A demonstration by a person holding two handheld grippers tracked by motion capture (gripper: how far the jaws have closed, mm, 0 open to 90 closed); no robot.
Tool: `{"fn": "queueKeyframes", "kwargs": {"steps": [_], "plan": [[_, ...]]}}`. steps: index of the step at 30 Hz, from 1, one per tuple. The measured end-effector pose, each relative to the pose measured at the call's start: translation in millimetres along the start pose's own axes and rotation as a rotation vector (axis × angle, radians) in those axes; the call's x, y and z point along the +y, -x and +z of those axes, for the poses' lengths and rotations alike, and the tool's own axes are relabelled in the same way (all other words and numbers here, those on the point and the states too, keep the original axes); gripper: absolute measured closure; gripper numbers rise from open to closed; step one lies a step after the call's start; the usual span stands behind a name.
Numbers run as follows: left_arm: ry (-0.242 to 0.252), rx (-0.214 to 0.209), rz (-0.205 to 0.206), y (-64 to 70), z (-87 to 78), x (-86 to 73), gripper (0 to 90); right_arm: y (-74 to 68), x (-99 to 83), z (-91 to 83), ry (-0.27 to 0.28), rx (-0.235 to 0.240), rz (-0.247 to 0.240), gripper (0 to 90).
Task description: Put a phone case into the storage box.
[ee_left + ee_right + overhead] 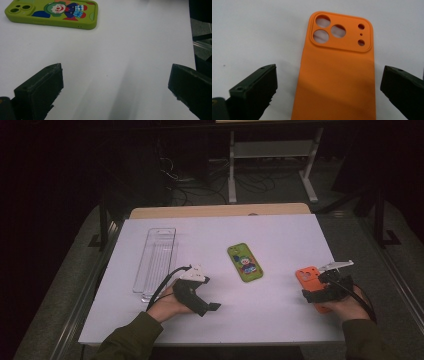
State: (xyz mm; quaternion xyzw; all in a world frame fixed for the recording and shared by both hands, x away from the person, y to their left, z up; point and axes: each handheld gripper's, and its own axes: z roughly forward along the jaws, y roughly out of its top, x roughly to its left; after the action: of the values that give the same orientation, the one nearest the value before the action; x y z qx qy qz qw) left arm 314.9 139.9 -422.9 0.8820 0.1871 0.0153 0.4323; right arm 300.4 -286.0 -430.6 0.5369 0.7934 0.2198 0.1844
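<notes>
Between my right gripper's (328, 92) spread jaws: orange case (337, 75), ungrasped; I judge closing comes next. Left gripper (116, 92) spread, empty.

My desk (280, 315) was white-topped. On it lay a clear plastic tray (156, 262) at the left, a green phone case (245, 263) with a clown picture mid-desk, and an orange phone case (308, 276) at the right.

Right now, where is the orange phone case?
The orange phone case lies flat at the table's right side in the high view, under the right tool. In the right gripper view it sits between the open jaws, untouched, camera cutouts pointing away.
</notes>
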Motion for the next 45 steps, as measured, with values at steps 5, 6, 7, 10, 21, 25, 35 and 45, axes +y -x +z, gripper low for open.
{"fn": "queueKeyframes", "kwargs": {"steps": [5, 6, 7, 10, 21, 25, 35, 45], "plan": [[0.0, -0.002, 0.001, -0.3, 0.2, 0.1, 0.0, 1.3, -2.9, 3.6, -0.03, -0.002, 0.021, 2.5], [-0.001, -0.002, 0.002, -0.6, 0.1, 0.1, 0.0, 2.3, -3.5, 3.5, -0.04, -0.003, 0.019, 3.0], [-0.002, -0.003, 0.004, -1.1, -0.1, 0.1, 0.0, 3.5, -4.2, 4.2, -0.037, -0.005, 0.015, 3.7], [-0.001, -0.003, 0.003, -0.7, 0.1, 0.1, 0.0, 4.6, -5.9, 5.3, -0.052, -0.009, 0.025, 5.9], [-0.001, -0.001, 0.005, -1.0, 0.1, 0.2, 0.0, 5.5, -7.6, 3.0, -0.079, 0.005, 0.053, 14.2], [-0.002, 0.0, 0.006, -1.2, -0.1, 0.2, 0.0, 5.2, -6.6, 3.3, -0.086, 0.003, 0.063, 14.8], [-0.001, -0.004, -0.002, -2.0, 1.4, -0.2, 0.0, 4.9, -1.2, -0.1, -0.075, 0.014, 0.053, 15.2], [0.0, 0.0, -0.004, -6.0, -0.5, 3.4, 0.0, -1.6, 21.7, -7.9, -0.012, 0.082, -0.007, 15.2]]}}
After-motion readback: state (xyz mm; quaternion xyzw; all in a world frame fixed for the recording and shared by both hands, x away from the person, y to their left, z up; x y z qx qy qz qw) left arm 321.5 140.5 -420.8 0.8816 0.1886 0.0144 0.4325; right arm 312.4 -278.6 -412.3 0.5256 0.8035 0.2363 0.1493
